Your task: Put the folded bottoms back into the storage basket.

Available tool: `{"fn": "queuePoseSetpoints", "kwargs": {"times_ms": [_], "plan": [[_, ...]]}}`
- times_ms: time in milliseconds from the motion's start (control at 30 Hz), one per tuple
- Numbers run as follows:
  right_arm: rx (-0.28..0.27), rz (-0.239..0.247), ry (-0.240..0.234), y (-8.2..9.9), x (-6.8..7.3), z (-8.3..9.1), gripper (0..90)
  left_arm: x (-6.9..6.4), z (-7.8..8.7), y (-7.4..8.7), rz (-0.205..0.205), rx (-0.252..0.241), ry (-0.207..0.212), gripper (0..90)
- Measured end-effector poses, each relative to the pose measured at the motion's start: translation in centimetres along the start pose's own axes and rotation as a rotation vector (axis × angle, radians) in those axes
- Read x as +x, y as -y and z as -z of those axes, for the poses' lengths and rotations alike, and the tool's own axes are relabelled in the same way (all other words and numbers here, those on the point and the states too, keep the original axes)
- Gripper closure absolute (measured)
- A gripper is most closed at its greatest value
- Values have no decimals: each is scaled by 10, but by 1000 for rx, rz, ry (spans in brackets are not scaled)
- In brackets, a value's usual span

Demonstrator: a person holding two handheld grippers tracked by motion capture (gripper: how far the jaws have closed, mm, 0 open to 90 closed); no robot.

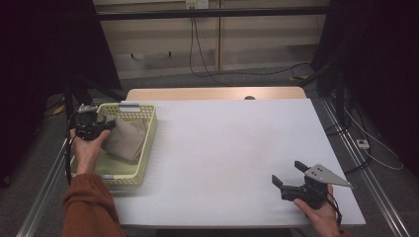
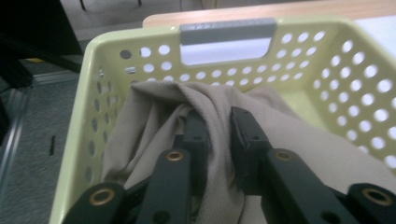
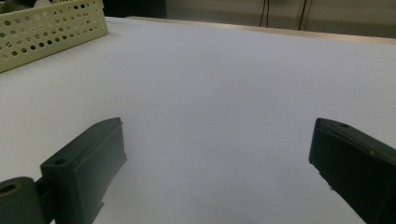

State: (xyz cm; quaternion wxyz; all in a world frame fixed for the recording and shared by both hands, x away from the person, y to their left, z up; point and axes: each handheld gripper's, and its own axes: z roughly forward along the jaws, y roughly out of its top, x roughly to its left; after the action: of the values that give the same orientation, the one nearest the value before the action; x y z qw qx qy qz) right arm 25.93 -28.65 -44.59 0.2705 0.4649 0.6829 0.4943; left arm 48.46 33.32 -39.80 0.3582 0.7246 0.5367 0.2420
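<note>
Left hand-held gripper sits down inside the basket, and from where I watch, its two black jaws pinch a raised fold of the cloth between them, the fabric bunched in the narrow gap and pressed by both pads. I see no earlier picture to compare, so I report only that clamp. That cloth is a beige, finely woven piece, soft and crumpled, lying heaped against the basket's left wall and spreading across its floor. Pale yellow-green plastic makes up the basket, a rectangular tub with round holes punched through every wall and a grey handle strip across the far rim. From the high view it stands at the left edge of the counter, with my left hand and an orange-brown sleeve reaching over its near corner. A smooth white sheet covers the counter, with a strip of light wood showing at the far edge. Right hand-held gripper rests low at the near right corner, well apart from the basket, jaws spread wide with bare counter between them, its grey three-cornered plate on top. Beyond the counter lie grey carpet, trailing black cables and dark curtains on both sides.
</note>
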Motion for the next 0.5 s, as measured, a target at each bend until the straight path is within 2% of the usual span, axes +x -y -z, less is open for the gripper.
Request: {"fn": "queuePoseSetpoints", "kwargs": {"times_ms": [33,100,167,200,300,333,367,433,500], "plan": [[0,0,0,0,0,0,33,1,1,1,13,-10,5,751],[-1,1,0,0,1,0,36,3,5,3,0,-26,-10,707],[-2,1,1,0,1,0,37,6,11,4,18,-41,-12,653],[0,-1,1,0,0,0,36,7,15,4,13,-52,-11,638],[0,3,3,0,0,-1,37,9,26,8,31,-89,27,587],[0,2,2,0,0,-1,37,9,29,10,24,-96,14,574],[0,-1,1,0,0,-1,37,9,33,12,9,-101,14,555],[-2,0,2,0,0,-1,37,9,37,15,20,-102,35,523],[-1,0,2,0,0,-1,37,5,41,18,8,-97,23,503]]}}
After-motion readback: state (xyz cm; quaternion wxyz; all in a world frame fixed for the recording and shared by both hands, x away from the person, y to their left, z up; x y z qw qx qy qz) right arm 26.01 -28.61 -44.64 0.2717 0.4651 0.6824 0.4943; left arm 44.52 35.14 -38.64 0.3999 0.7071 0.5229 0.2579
